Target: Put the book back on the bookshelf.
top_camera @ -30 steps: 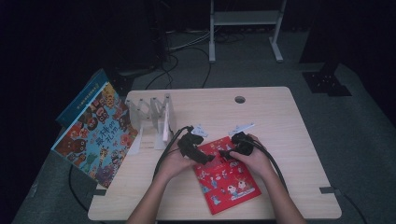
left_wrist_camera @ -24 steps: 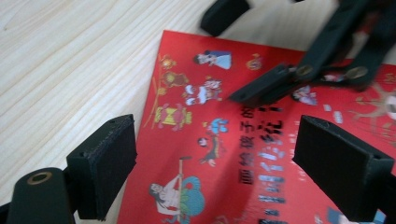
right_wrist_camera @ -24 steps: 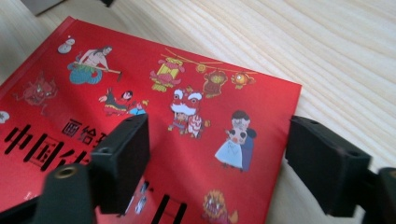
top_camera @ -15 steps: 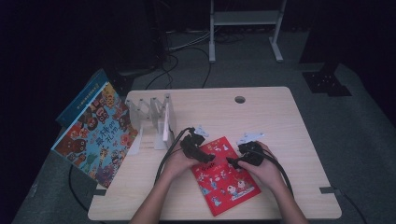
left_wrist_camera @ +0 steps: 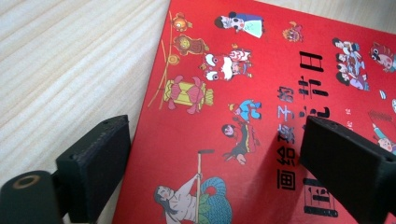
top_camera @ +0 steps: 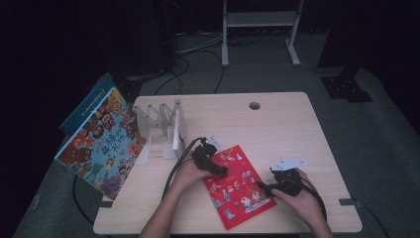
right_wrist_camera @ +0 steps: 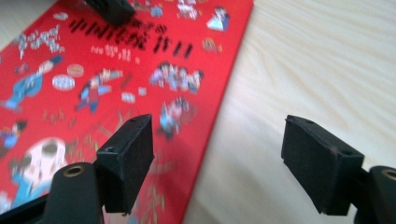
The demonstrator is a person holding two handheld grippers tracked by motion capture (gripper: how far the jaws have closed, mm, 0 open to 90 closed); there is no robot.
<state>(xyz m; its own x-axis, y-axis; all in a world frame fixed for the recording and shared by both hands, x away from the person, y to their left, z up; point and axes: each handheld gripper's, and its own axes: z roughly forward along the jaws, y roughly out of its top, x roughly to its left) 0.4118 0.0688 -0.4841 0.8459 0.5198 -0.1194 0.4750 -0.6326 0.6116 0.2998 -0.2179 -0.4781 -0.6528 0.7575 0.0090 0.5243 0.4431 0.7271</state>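
A red picture book [top_camera: 237,191] lies flat on the wooden table [top_camera: 297,129] near its front edge. My left gripper [top_camera: 220,171] hovers over the book's upper left part. In the left gripper view the gripper [left_wrist_camera: 215,172] has just been opening; its jaws stand wide over the cover [left_wrist_camera: 224,93] and the book's edge, pinching nothing. My right gripper [top_camera: 261,187] is at the book's right edge. In the right gripper view the gripper [right_wrist_camera: 217,163] has closed a little but stays open, one jaw over the cover [right_wrist_camera: 116,70], the other over bare wood.
A large colourful picture book [top_camera: 101,144] leans off the table's left side. A white slotted rack [top_camera: 161,126] stands at the back left. A round cable hole [top_camera: 254,105] is at the back edge. A metal stand [top_camera: 257,29] is on the floor beyond.
My right gripper has slid to the right, from over the book's top part to its right edge. My left gripper has sunk slightly toward the cover.
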